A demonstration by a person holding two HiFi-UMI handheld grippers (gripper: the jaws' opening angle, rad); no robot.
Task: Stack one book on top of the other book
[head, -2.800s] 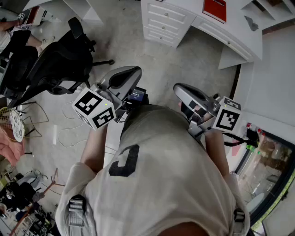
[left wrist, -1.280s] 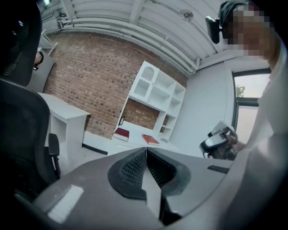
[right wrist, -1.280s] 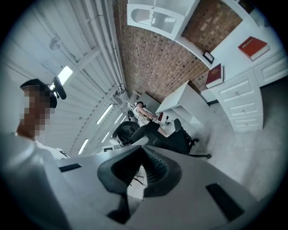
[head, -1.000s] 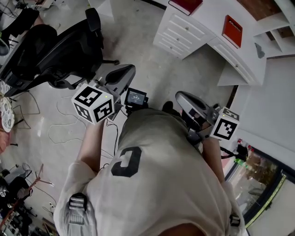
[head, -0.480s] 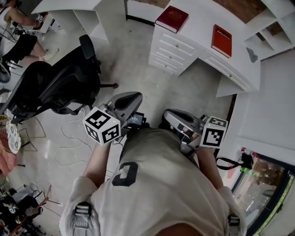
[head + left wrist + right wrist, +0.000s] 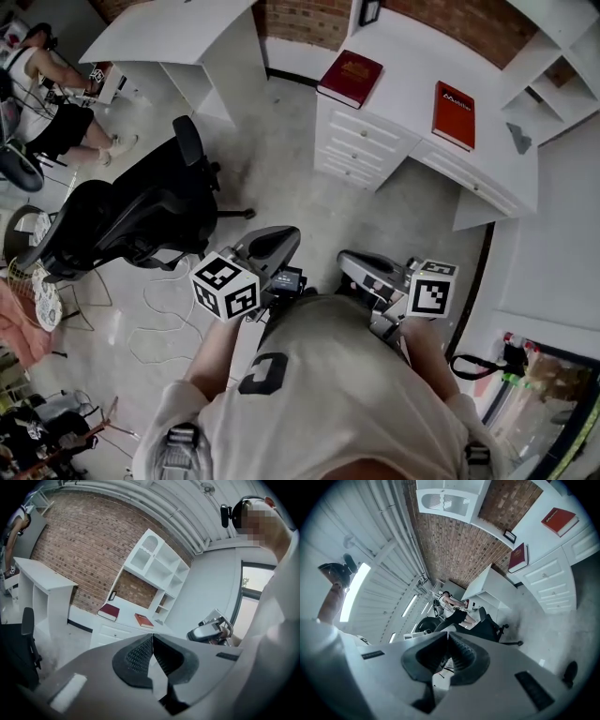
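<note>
Stack not begun: your left gripper (image 6: 152, 639) and right gripper (image 6: 447, 638) are both closed and empty, with the maroon hardcover book (image 6: 350, 78) and red hardcover book (image 6: 454, 113) lying apart on the white desk (image 6: 403, 89), well ahead of your fingers (image 6: 136, 656).

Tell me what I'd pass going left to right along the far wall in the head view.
white side table → dark red book → bright red book → white open shelves

White desk (image 6: 403, 58), dark red book (image 6: 350, 78), red book (image 6: 455, 113)
</note>
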